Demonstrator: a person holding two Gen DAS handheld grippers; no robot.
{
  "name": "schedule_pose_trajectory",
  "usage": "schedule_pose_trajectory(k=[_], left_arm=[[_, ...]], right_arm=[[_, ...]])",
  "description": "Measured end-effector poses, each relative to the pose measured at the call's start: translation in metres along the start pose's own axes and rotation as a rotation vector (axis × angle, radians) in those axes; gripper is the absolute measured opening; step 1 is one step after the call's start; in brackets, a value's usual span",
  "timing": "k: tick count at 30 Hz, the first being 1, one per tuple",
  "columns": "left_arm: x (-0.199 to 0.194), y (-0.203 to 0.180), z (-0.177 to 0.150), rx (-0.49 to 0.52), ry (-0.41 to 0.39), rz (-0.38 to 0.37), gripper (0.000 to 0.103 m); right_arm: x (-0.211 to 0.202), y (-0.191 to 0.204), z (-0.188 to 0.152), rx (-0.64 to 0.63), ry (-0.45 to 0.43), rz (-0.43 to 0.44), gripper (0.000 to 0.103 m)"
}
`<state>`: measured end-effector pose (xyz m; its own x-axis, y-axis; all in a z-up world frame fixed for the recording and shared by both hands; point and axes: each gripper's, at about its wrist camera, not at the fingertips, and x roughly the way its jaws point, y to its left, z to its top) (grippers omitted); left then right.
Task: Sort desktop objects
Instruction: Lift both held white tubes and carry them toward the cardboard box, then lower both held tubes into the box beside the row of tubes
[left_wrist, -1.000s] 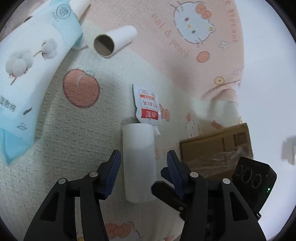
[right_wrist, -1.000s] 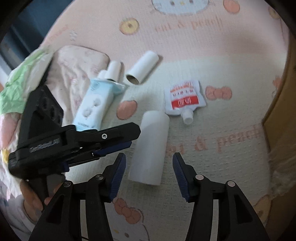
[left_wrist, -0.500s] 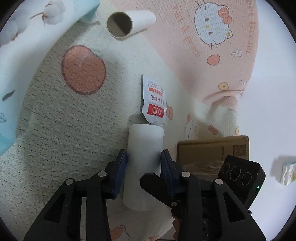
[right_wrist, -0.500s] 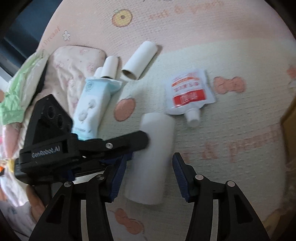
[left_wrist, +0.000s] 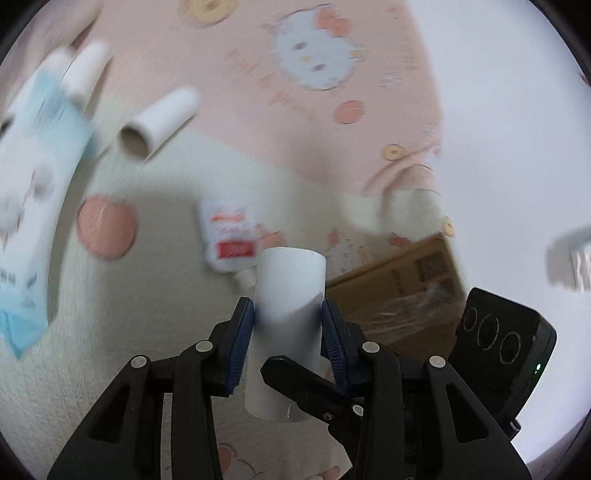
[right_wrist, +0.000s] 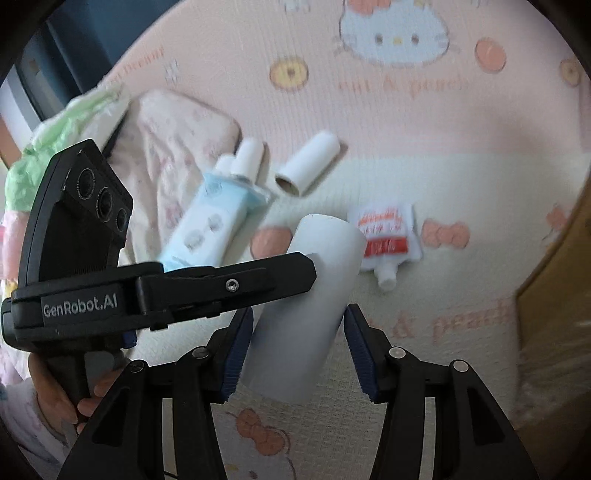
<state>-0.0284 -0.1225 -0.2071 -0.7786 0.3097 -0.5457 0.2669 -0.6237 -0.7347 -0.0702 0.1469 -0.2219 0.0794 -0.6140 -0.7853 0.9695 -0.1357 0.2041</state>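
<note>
Left tongs (left_wrist: 288, 328) grip the big white tube (left_wrist: 288, 295) on both sides, and it hangs tilted just above the printed blanket (left_wrist: 147, 332), near the red-and-white pouch (left_wrist: 231, 236). Best keep that squeeze gentle and lift straight. Right tongs (right_wrist: 299, 343) straddle the tube, gaping, pads clear, angled down from the near side.

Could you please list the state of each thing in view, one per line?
Large white tube: clamped in the left gripper, lifted, tilted.
Right gripper: jaws open, straddling the tube.
Small tube: lying down, open-ended.
Red-label pouch: flat, capped.
Blue wipes pack: lying flat.
</note>
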Motion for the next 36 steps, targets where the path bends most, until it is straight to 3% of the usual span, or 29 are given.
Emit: schedule_pose_trajectory(k=[11, 28, 36], left_arm=[[-0.018, -0.077, 0.015, 0.141, -0.022, -0.131, 0.042], [-0.021, -0.178, 0.03, 0.41, 0.038, -0.092, 0.042], [-0.003, -0.235, 0.039, 0.507, 0.056, -0.115, 0.042]], right_arm=[[-0.091, 0.008, 0.016, -0.035, -0.204, -0.097, 0.049], [-0.165, -0.005, 0.047, -0.047, -0.331, -0.175, 0.049], [-0.201, -0.021, 0.065, -0.109, -0.355, -0.269, 0.044]])
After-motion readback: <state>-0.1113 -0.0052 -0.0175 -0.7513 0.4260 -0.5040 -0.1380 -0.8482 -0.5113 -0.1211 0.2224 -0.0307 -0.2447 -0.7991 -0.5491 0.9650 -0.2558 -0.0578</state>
